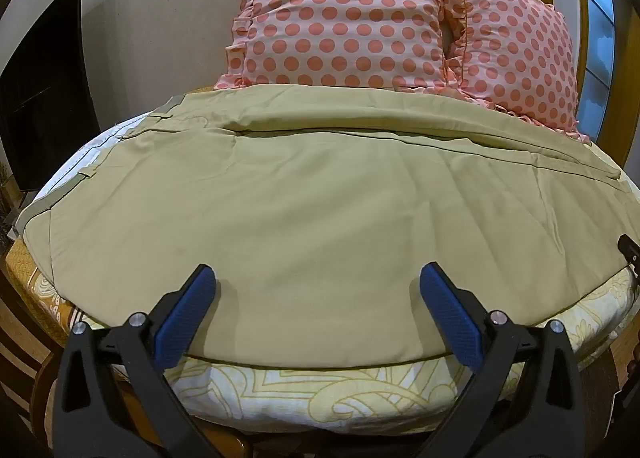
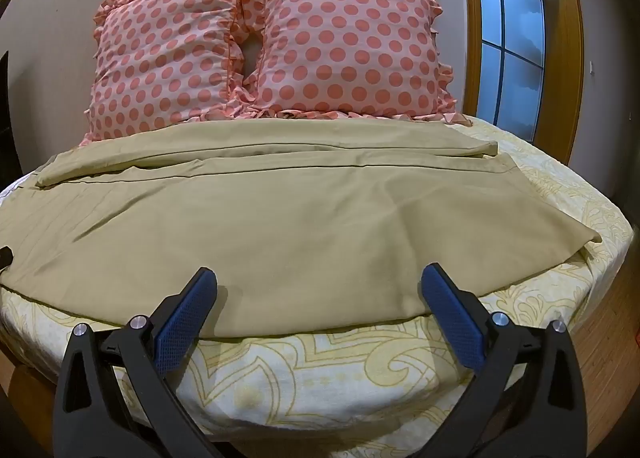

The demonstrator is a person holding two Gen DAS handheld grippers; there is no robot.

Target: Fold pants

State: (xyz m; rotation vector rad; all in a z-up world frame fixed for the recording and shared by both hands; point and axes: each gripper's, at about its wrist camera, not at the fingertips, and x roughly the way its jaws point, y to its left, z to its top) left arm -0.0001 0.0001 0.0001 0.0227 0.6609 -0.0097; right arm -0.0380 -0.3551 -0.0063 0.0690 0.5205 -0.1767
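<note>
Khaki pants (image 1: 304, 198) lie spread flat across the bed, waistband (image 1: 92, 166) at the left in the left wrist view, leg ends at the right in the right wrist view (image 2: 552, 226). One leg lies beyond the other, toward the pillows. My left gripper (image 1: 316, 278) is open and empty, hovering over the near edge of the pants by the seat. My right gripper (image 2: 318, 278) is open and empty over the near edge of the closer leg. Its tip also shows at the right edge of the left wrist view (image 1: 630, 248).
Two pink polka-dot pillows (image 2: 348, 46) (image 2: 164, 58) stand against the wall behind the pants. The bed sheet (image 2: 320, 370) is white with yellow patterns. A window (image 2: 508, 34) is at the right, a dark screen (image 1: 40, 90) at the left.
</note>
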